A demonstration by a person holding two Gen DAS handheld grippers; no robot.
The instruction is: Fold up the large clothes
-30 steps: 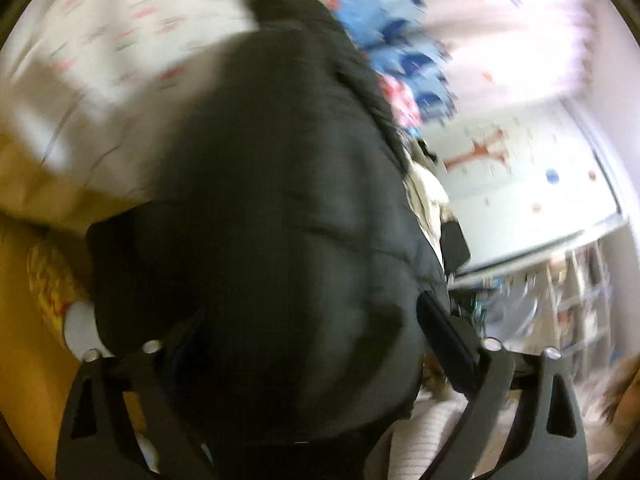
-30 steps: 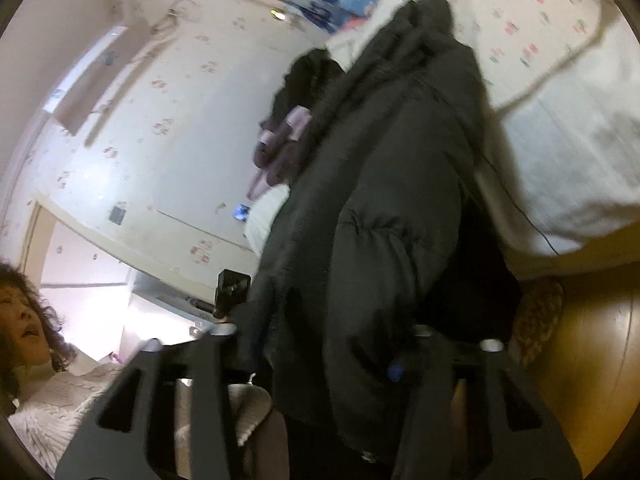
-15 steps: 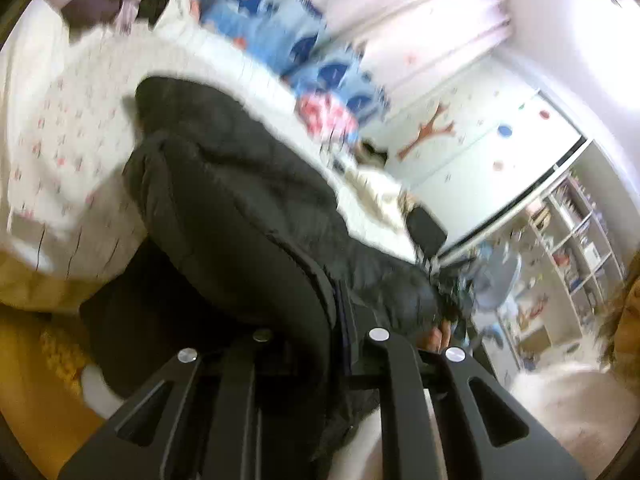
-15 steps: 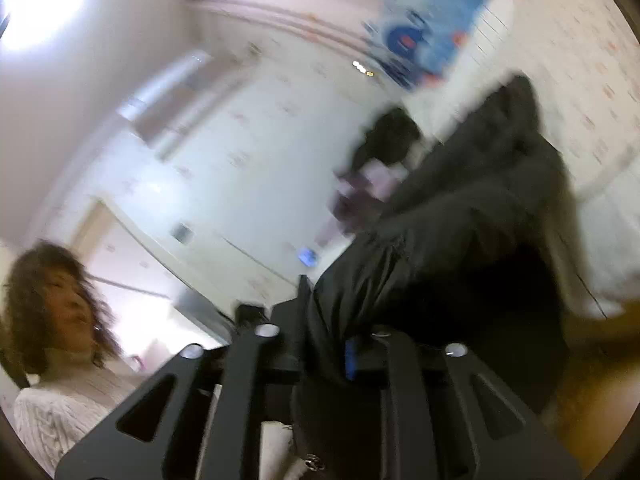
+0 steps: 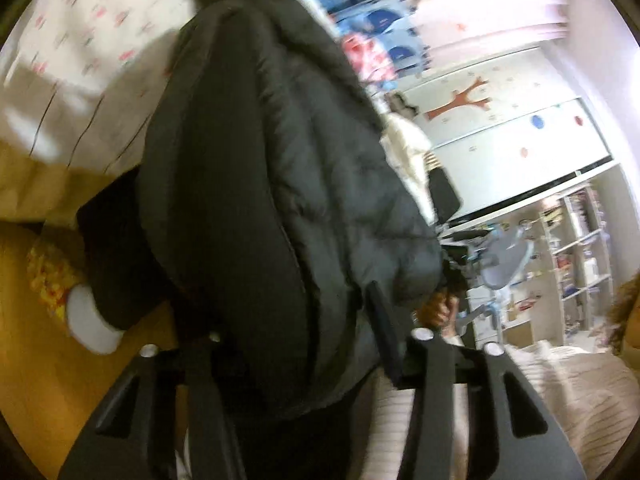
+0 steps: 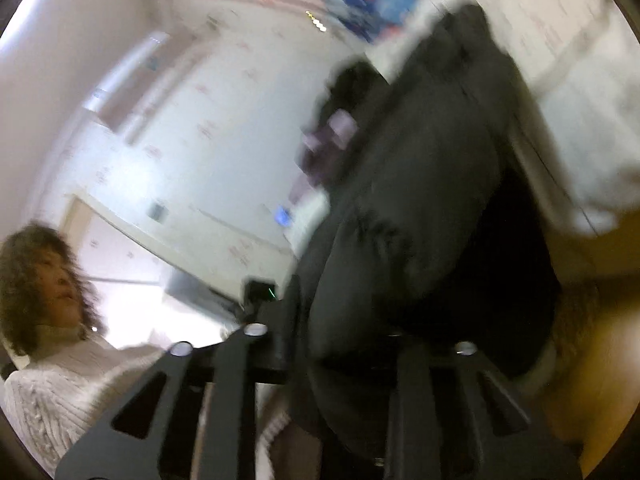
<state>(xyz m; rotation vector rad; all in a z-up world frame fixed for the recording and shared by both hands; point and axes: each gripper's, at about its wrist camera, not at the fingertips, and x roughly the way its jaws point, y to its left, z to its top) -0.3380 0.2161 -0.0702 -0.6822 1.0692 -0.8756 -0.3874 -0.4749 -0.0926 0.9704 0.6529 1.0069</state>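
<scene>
left wrist view
jacket: a dark padded jacket [image 5: 280, 168] fills the middle of the picture, bunched in thick folds and hanging down between the fingers.
jacket position: its upper part lies against the bed [image 5: 80, 52], which has a white spread with small red marks; its lower part hangs off the bed edge over the wooden floor [image 5: 36, 380].
left gripper: the left gripper [image 5: 296, 332] has its fingers set apart with a thick fold of jacket between them; the jaws have just been opening after a tighter squeeze. whether the pads press the cloth cannot be told, as the jacket hides the left finger's tip.
surroundings: wardrobe [image 5: 512, 128] with a tree sticker and coloured dots at right; open shelves [image 5: 580, 256] beyond it; a blue-patterned cloth [image 5: 380, 20] at the head of the bed.

right wrist view
jacket: the same jacket [image 6: 432, 184] runs from top right to the bottom centre, blurred.
right gripper: the right gripper [image 6: 340, 344] has its fingers drawn close on a fold of the jacket; the jaws have just been closing, with cloth filling the gap.
person: a person in a white knitted sweater [image 6: 60, 392] at lower left.
background: pale wall [image 6: 192, 128]; white bed spread at upper right.
</scene>
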